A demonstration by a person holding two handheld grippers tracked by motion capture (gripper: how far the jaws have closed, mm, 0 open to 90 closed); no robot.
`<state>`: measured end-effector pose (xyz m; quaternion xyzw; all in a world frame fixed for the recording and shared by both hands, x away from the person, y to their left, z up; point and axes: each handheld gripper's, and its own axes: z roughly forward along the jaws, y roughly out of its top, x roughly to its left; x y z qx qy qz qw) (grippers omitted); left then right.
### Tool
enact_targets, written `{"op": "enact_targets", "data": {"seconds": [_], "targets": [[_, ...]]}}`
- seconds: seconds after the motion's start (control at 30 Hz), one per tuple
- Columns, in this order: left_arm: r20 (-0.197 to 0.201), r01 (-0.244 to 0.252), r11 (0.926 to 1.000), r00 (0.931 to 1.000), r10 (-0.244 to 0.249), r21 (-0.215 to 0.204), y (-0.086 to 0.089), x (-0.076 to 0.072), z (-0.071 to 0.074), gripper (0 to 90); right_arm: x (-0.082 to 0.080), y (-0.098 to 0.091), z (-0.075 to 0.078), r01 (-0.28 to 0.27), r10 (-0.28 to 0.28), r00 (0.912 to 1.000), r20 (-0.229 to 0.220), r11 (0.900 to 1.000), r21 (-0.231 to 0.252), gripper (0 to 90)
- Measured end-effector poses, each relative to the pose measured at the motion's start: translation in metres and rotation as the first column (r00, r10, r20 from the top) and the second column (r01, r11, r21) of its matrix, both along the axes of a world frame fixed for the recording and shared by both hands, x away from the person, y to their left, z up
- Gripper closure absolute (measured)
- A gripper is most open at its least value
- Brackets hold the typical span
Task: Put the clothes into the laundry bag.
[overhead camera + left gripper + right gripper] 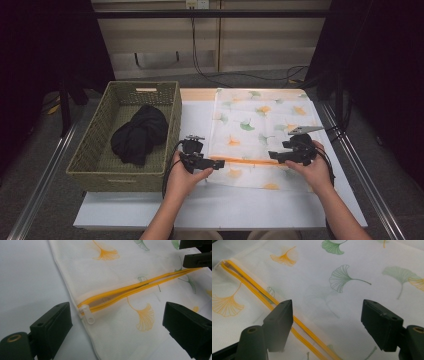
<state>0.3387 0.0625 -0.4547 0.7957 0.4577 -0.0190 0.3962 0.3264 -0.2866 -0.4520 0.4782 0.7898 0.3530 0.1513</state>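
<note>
- A white mesh laundry bag printed with orange and green ginkgo leaves [260, 135] lies flat on the white table top [200, 205], toward the table's right half, its far edge reaching the far end of the table.
- An orange-yellow zipper [140, 287] runs across the bag near its near edge; in the left gripper view the two zipper tapes stand slightly parted along the middle.
- The white plastic zipper pull [88, 315] sits at the bag's left end, lying flat on the fabric just by the seam.
- The left gripper [117, 325], held in the person's left hand [185, 175], hovers at the bag's left edge with its black jaws spread wide; the zipper pull lies between them, nearer the left jaw, touched by neither.
- The right gripper [327, 322], held in the person's right hand [312, 170], is over the right part of the bag, jaws likewise spread apart and gripping nothing; the zipper line passes just beside its left jaw in the right gripper view.
- In the high view the two grippers point toward each other along the zipper, well apart.
- A woven olive-green wicker basket [90, 150] stands on the table's left side, just beside the bag.
- A bundled black cloth garment [137, 135] lies inside the basket.
</note>
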Motion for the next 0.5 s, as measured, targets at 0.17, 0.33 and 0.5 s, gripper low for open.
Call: {"op": "enact_targets", "data": {"seconds": [0.17,0.33,0.5], "targets": [[-0.003,0.003,0.9999,1.0,-0.003,-0.012,-0.001,0.0,-0.002,8.5,0.002,0.001,-0.005,-0.003,0.003,1.0,0.004,1.0,-0.001,26.1],[-0.001,0.004,1.0,1.0,-0.004,-0.008,-0.001,0.0,-0.002,8.5,0.004,0.004,-0.01,-0.01,0.01,0.9999,-0.004,0.9998,-0.016,27.6],[-0.003,-0.003,0.9999,1.0,0.003,-0.012,-0.001,0.0,-0.003,8.5,0.004,0.01,-0.016,-0.033,0.033,0.9994,-0.011,0.9989,-0.032,30.3]]}}
